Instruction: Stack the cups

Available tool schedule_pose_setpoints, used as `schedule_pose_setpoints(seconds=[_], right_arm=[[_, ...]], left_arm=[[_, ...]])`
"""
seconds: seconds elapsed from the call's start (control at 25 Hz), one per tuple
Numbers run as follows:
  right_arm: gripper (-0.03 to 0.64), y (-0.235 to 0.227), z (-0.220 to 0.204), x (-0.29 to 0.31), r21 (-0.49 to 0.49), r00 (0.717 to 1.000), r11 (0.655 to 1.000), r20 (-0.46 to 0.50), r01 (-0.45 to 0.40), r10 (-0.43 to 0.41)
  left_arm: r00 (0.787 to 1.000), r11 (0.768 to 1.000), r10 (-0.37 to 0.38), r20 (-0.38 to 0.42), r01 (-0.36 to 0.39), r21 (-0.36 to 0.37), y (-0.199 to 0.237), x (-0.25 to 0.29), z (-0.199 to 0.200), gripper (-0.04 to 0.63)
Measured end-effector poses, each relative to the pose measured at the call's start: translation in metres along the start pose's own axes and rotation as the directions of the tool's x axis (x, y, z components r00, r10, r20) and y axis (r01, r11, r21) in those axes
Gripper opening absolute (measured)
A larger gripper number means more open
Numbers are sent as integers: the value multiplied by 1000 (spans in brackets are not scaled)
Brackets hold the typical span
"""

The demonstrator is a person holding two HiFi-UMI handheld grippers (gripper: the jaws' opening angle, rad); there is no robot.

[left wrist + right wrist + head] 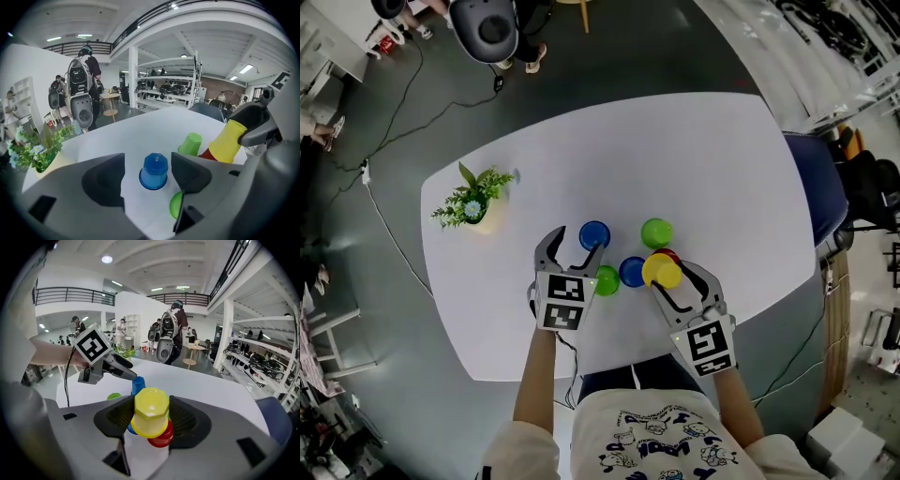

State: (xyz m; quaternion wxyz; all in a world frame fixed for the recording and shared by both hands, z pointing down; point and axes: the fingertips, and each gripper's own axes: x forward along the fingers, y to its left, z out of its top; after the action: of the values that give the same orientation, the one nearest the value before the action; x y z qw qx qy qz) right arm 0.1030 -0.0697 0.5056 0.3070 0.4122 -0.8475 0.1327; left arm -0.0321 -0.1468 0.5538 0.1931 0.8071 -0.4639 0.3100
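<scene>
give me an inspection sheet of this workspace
surface: white table, no spills seen
job's things: yellow cup tilted, red cup just beneath, contact unclear; far blue cup, near blue cup, far green cup, near green cup on table, unstacked
clutter: plant at table's left
grippers: left gripper open, aimed at far blue cup; right gripper shut on yellow cup
cables: cable on floor left of table
surroundings: person beyond table, blue chair at its right
</scene>
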Motion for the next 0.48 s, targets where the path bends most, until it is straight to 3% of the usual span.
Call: schedule_pose_setpoints(seconds=[0.2,0.48], right_arm=[[244,7,-8,12,-13,999,1000,-52,-5,4],[247,6,-9,14,-7,999,1000,-47,26,-27]], left_arm=[[999,999,-46,-13,46,6,-4,23,-8,302],[995,996,-89,-39,90,21,-7,40,-14,301]])
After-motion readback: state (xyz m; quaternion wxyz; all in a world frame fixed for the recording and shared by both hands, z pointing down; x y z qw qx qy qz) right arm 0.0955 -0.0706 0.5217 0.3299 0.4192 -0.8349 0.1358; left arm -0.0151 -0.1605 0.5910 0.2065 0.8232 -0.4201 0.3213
